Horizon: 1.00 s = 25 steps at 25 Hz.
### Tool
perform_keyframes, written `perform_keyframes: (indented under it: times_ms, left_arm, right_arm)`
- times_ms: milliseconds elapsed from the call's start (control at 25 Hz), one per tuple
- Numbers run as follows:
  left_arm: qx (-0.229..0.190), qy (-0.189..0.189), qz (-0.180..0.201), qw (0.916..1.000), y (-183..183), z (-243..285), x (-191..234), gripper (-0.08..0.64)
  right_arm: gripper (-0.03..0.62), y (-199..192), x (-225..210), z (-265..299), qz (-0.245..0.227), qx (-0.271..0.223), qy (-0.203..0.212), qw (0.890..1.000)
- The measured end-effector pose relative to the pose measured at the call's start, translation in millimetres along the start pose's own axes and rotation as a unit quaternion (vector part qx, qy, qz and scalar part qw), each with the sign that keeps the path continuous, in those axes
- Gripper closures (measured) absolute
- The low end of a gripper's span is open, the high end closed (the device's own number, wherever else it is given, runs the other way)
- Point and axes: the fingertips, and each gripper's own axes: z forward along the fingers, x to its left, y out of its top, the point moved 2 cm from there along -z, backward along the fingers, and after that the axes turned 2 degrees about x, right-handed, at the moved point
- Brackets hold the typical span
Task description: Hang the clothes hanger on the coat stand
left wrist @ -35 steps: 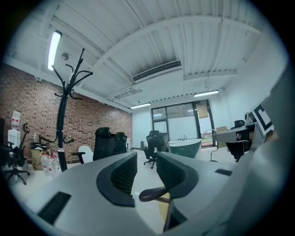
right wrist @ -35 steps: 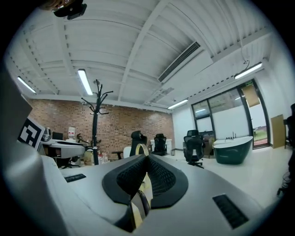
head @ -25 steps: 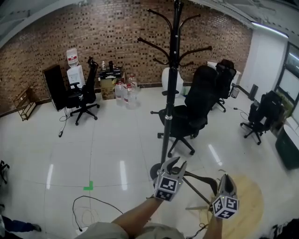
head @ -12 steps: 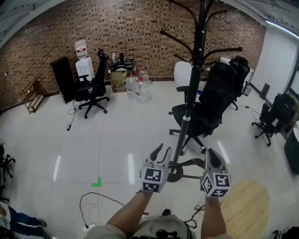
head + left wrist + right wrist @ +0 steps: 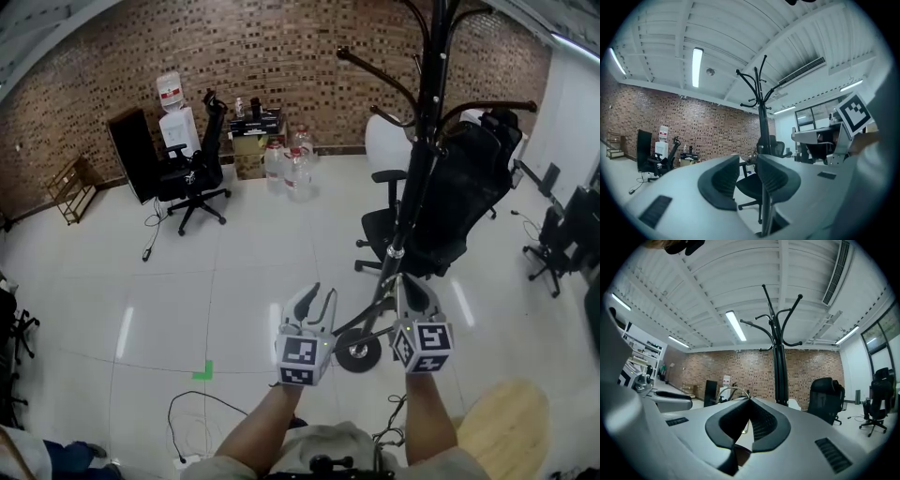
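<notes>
The black coat stand (image 5: 415, 187) rises just ahead in the head view, its round base (image 5: 359, 354) on the floor between my grippers. My right gripper (image 5: 413, 289) is shut on the clothes hanger (image 5: 366, 319), whose dark arm slants down to the left towards my left gripper (image 5: 317, 298). In the right gripper view the hanger's metal hook (image 5: 732, 390) curves up out of the shut jaws (image 5: 750, 401), with the stand (image 5: 779, 366) behind. The left gripper (image 5: 747, 164) has its jaws apart and closing; nothing shows between them, and the stand (image 5: 761, 117) lies beyond.
A black office chair (image 5: 450, 206) stands right behind the stand. Another chair (image 5: 197, 173), a water dispenser (image 5: 173, 112) and water bottles (image 5: 291, 169) line the brick wall. A cable (image 5: 202, 403) lies on the floor at lower left; a round wooden table (image 5: 506, 422) is at lower right.
Both grippers have come away from the round wooden table and closer to the stand, carrying the hanger along. The left jaws have narrowed a little.
</notes>
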Motion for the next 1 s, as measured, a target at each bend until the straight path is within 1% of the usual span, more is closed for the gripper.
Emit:
perform_keyframes:
  times_ms: [80, 200, 240, 320, 440, 560, 800, 920, 1000]
  left_arm:
    - [-0.002, -0.014, -0.001, 0.9999, -1.7, 35.2, 39.9, 0.457]
    - [-0.005, -0.046, 0.013, 0.9989, 18.4, 88.3, 126.8, 0.457]
    - [-0.003, -0.056, 0.020, 0.9982, 24.5, 104.0, 147.3, 0.457]
    - [-0.001, -0.078, 0.027, 0.9966, 30.2, 133.4, 167.7, 0.457]
    - [-0.003, -0.107, 0.035, 0.9936, 24.3, 171.3, 165.4, 0.457]
    - [-0.004, -0.125, 0.039, 0.9914, 18.2, 212.1, 160.6, 0.457]
    - [0.003, -0.116, 0.018, 0.9931, 6.5, 289.2, 168.5, 0.457]
    - [0.007, -0.115, 0.016, 0.9932, -10.6, 314.4, 157.6, 0.457]
    - [0.013, -0.115, 0.018, 0.9931, -14.5, 329.9, 147.7, 0.457]
  right_arm:
    - [0.592, -3.5, 2.8, 54.7, -0.002, 0.001, -0.013, 1.000]
    - [0.592, 4.1, 23.1, 152.3, 0.000, 0.005, -0.044, 0.999]
    - [0.592, 3.1, 24.8, 177.6, 0.003, 0.008, -0.057, 0.998]
    - [0.592, -2.6, 16.2, 212.7, 0.008, 0.012, -0.082, 0.997]
    - [0.592, -16.7, -12.6, 241.7, 0.010, 0.014, -0.115, 0.993]
    - [0.592, -31.4, -46.4, 272.6, 0.011, 0.021, -0.141, 0.990]
    - [0.592, -70.2, -92.9, 322.6, 0.007, 0.057, -0.166, 0.984]
    - [0.592, -102.8, -112.0, 332.1, 0.010, 0.074, -0.170, 0.983]
    - [0.592, -114.0, -127.6, 338.8, 0.015, 0.084, -0.174, 0.981]
